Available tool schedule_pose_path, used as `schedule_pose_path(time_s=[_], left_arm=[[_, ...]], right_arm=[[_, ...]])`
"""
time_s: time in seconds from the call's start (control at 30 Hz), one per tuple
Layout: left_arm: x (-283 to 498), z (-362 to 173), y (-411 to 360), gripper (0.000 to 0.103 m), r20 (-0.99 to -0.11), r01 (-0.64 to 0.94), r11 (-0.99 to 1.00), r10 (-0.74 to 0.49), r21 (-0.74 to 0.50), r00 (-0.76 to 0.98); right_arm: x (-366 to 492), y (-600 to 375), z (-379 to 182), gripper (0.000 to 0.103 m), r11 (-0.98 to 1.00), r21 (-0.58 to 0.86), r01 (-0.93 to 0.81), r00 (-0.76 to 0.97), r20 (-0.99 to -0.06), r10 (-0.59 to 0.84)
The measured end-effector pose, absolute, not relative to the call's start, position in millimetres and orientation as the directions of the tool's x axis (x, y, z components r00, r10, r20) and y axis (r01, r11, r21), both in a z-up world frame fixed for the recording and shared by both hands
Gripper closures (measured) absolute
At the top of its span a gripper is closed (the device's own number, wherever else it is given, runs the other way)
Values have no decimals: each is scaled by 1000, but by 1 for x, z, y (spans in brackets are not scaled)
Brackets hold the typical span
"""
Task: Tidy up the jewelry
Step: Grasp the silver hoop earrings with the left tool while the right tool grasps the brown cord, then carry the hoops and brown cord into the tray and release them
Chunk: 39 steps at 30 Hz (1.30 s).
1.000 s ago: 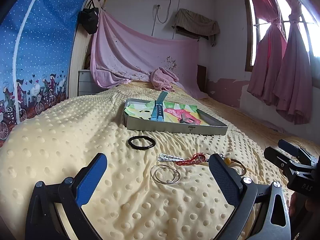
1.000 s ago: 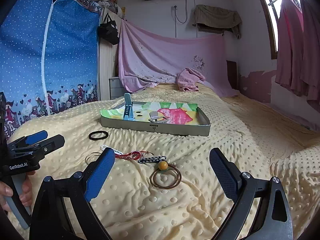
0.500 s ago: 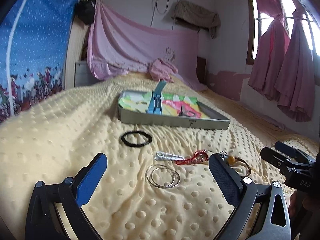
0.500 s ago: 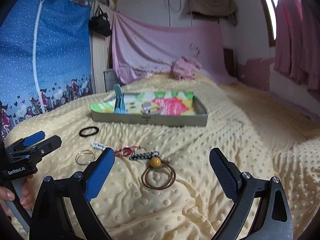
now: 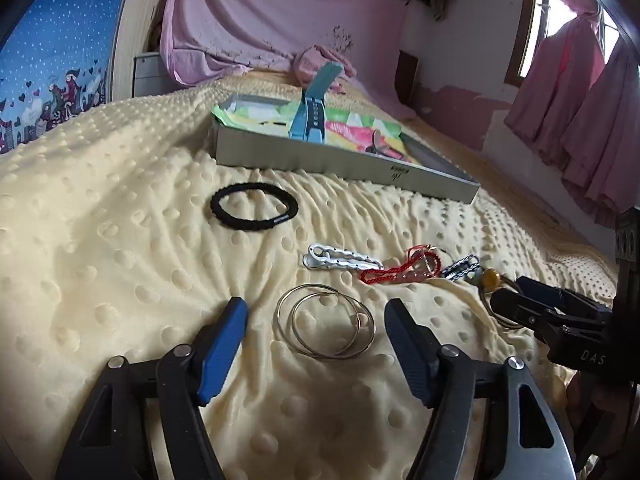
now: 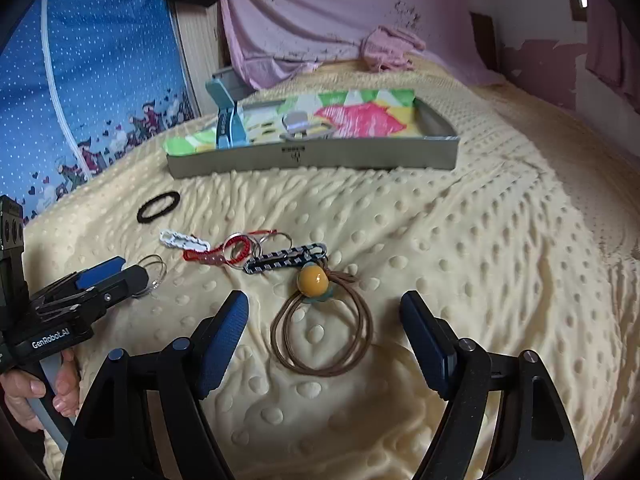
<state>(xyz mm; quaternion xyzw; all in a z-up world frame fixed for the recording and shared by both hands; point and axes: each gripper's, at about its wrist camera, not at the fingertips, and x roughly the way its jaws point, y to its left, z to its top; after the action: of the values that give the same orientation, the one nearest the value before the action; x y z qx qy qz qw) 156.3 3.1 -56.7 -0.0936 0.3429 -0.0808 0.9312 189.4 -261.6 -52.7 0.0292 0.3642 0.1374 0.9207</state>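
**Jewelry spread on yellow blanket, both grippers open over it**

Jewelry lies loose on the dotted yellow blanket (image 6: 460, 264) in front of a grey tray (image 6: 312, 158). The tray, further back on the bed, has a colourful paper liner, with a blue watch strap (image 5: 314, 114) propped over its rim and a small metal piece (image 6: 298, 124) inside.

Left gripper (image 5: 316, 320) has its jaws spread wide, hovering low with two thin silver hoops (image 5: 326, 326) lying flat between the fingertips; not touching them. Beyond the hoops: a white hair clip (image 5: 340, 261), a red cord bracelet (image 5: 400, 270) and a black-and-white patterned clip (image 5: 462, 267), lined up side by side. A black hair tie (image 5: 254, 206) sits apart, nearer the tray.

Right gripper (image 6: 324, 318) also has jaws spread wide, with a brown hair tie (image 6: 322, 338) and its yellow bead (image 6: 313, 279) between the fingertips, no contact. The bead touches the end of the patterned clip. A hand (image 6: 32, 390) grips the left gripper's handle at the edge of the right view.
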Motion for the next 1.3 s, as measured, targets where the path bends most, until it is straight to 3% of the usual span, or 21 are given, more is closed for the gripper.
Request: schedule_pose_path(time_s=[0.1, 0.23, 0.43, 0.7, 0.87, 1.0, 1.3], left_arm=[[161, -61, -6, 45, -653, 109, 973, -217, -202, 726], [163, -62, -12, 60, -668, 128, 974, -220, -185, 711], [155, -61, -8, 60, -649, 146, 967, -250, -211, 718], [151, -60, -10, 60, -638, 169, 959, -276, -226, 719], [152, -61, -9, 60, -633, 169, 955, -288, -242, 719], [151, -60, -7, 60, -621, 175, 950, -301, -257, 723], [134, -45, -5, 60, -543, 215, 940, -330, -265, 772]], right_arm=[[198, -254, -58, 30, 959, 149, -243, 683, -676, 278], [201, -251, -61, 40, 957, 159, -241, 674, -682, 283], [196, -256, -60, 59, 958, 164, -234, 680, -676, 282], [196, -252, -62, 60, 945, 167, -282, 662, -679, 318], [191, -248, -59, 90, 942, 150, -299, 669, -671, 319], [188, -252, -58, 99, 943, 162, -289, 682, -657, 322], [161, -253, -33, 100, 940, 112, -322, 770, -546, 329]])
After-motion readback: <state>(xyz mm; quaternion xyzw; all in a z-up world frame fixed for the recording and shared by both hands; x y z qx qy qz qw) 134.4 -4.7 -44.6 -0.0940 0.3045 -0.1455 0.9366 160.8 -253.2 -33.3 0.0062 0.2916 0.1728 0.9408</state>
